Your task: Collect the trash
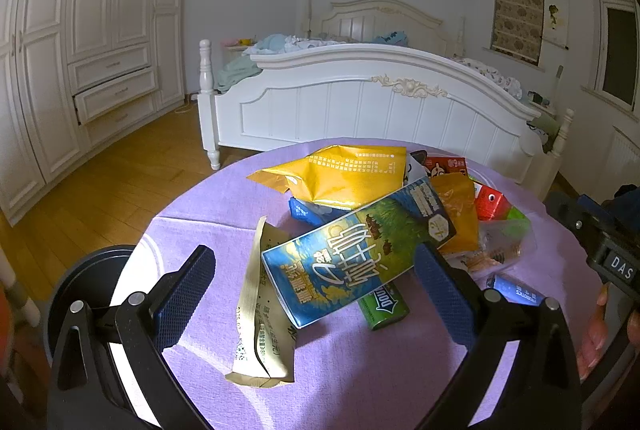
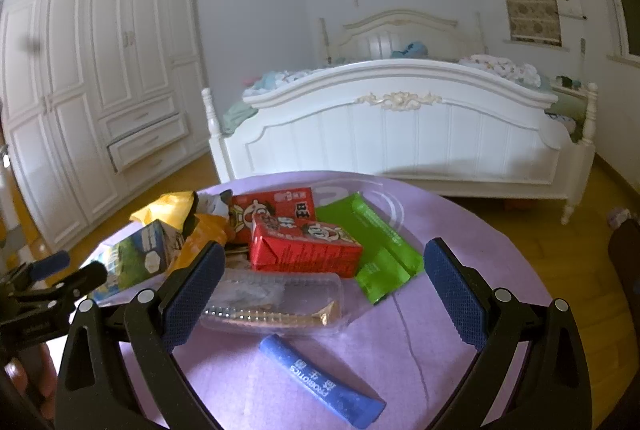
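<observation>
Left wrist view first: the left gripper stands wide open with nothing in it, its blue pads spread over the near part of the purple tablecloth. Between the fingers, tilted on top of the heap, lies a blue milk carton, its right edge just beside the right pad. A beige wrapper sits on the cloth just left of the carton, and a green gum pack pokes out from under it. Farther off lie a gold foil bag and an orange packet. A dark round bin shows at the near left, beyond the table edge.

From the right wrist, the right gripper is likewise wide open and holds nothing. Between its fingers lies a clear plastic tray, touching the left pad, with a blue probiotics sachet nearer on the cloth. Behind the tray stand two red drink cartons, and a green wrapper lies to their right.

A white bed and a white wardrobe fill the far side of the room.
</observation>
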The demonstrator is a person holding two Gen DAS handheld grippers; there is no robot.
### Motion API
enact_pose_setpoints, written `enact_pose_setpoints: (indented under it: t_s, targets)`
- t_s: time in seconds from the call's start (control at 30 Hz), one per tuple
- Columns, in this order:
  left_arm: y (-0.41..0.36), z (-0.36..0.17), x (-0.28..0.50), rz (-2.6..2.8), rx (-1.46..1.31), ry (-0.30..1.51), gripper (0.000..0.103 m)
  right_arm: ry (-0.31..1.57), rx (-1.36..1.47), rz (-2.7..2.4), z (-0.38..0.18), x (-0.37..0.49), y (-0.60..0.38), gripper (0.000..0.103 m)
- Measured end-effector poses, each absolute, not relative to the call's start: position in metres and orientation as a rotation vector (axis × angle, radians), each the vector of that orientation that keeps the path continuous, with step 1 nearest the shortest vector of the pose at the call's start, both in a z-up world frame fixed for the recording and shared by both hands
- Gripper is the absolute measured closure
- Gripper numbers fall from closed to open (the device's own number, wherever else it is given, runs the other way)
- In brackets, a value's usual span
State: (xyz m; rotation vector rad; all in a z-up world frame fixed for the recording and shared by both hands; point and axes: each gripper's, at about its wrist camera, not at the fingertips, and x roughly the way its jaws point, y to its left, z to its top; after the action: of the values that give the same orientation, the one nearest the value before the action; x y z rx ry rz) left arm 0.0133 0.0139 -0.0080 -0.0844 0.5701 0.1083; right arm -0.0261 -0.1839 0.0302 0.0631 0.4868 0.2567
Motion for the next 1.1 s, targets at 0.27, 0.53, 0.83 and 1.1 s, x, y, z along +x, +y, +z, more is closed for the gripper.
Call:
enact_pose_setpoints:
  t_s: [0.27,0.53,0.83,1.1]
  targets:
    - [0.0131,-0.0074,0.0127,0.108,-0.081,0.567,0.004,0.491,0.058,0.255,0.03,-0.0247,-0.1838,0.005]
    - [0.0105,-0.0066,0.0124,0.108,-0.073,0.563,0.005,0.483,0.067,0.257,0.0305,-0.0253,-0.1854,0.005]
    - [0.0104,-0.0069,0.0125,0.108,-0.073,0.564,0.004,0.483,0.065,0.254,0.0302,-0.0259,-0.1844,0.005]
    - [0.0113,-0.0076,0.012,0.109,-0.079,0.568,0.004,0.493,0.061,0.248,0.0285,-0.0236,-0.1836,0.005]
